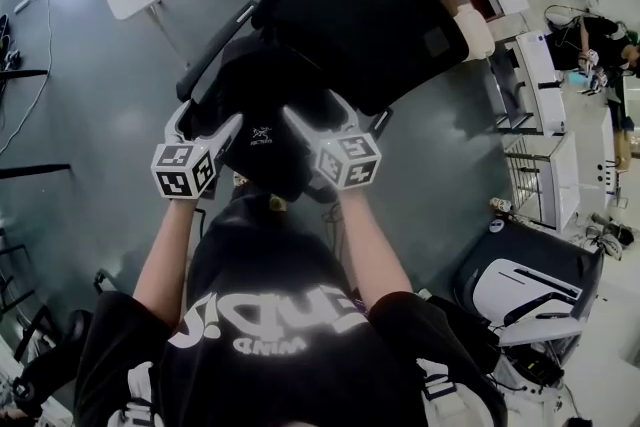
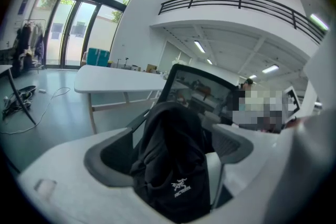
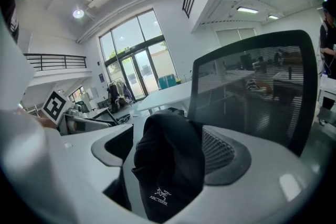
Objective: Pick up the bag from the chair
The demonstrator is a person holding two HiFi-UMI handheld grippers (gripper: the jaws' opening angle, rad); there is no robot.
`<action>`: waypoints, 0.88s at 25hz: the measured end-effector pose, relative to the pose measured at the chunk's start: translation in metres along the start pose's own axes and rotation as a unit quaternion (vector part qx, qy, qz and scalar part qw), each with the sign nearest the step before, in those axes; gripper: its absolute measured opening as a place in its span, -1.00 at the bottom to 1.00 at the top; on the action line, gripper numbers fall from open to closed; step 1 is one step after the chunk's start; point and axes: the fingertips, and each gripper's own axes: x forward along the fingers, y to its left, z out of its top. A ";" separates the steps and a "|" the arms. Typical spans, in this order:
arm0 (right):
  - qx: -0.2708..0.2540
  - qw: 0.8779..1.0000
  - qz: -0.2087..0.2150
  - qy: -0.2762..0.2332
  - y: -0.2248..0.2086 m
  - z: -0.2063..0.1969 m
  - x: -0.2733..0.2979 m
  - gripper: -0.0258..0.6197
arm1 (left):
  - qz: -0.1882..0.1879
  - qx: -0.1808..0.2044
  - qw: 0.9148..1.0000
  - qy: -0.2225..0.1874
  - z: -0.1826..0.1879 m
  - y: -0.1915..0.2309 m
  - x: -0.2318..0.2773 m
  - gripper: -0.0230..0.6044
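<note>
Blk bag (image 1: 270, 95), wht logo (image 1: 262, 136); blk chair (image 1: 360, 10).

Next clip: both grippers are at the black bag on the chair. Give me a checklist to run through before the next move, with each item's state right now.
1. Black bag between the jaws of the left gripper: ok.
2. Same bag between the jaws of the right gripper: ok.
3. Jaws closed on the bag: not ok. Both pairs stand wide apart, so nothing is pinched yet.
4. Room to lift straight up: ok, it seems. The chair backrest stands behind the bag, not over it.
5. Bag free to lift without snagging: cannot tell, since its underside is hidden.
</note>
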 end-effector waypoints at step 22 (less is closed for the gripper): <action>0.032 0.993 0.001 0.117 -0.085 -0.088 0.135 0.30 | -0.022 -0.035 0.992 0.119 -0.079 0.073 0.139 0.53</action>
